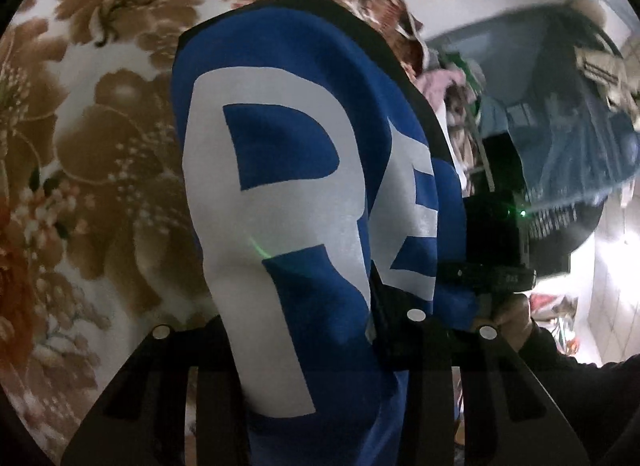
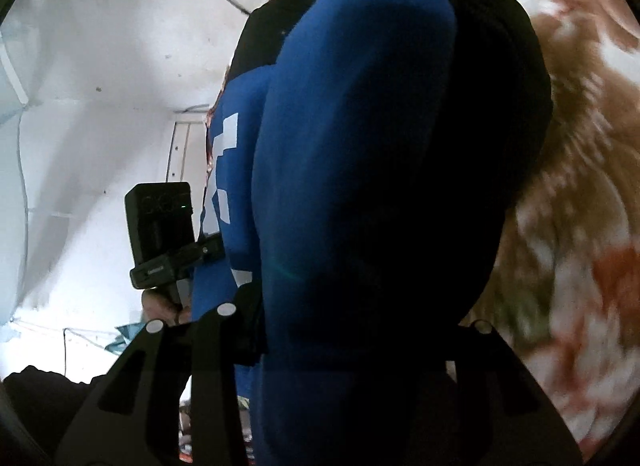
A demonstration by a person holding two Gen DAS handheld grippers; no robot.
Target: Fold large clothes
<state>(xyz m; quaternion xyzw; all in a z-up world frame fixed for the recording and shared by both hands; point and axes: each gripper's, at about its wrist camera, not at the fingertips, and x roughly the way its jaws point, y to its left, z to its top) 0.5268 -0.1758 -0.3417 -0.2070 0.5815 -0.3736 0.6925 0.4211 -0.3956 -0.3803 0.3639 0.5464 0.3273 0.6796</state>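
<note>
A large blue garment (image 1: 296, 169) with big white letters and a black edge hangs bunched up in front of the left wrist camera. My left gripper (image 1: 316, 326) is shut on it, the cloth pinched between its black fingers. In the right wrist view the same garment (image 2: 360, 145) fills the middle, dark blue with black fabric behind it. My right gripper (image 2: 352, 318) is shut on that fold. Each camera also catches the other gripper close beside the cloth, held in a hand (image 1: 516, 318), (image 2: 160, 306).
A brown and orange floral blanket (image 1: 80, 145) lies under the garment and shows again at the right (image 2: 580, 185). Blurred clothes and a blue-grey thing (image 1: 560, 125) sit at the far right. A white wall with a cable (image 2: 80, 105) stands to the left.
</note>
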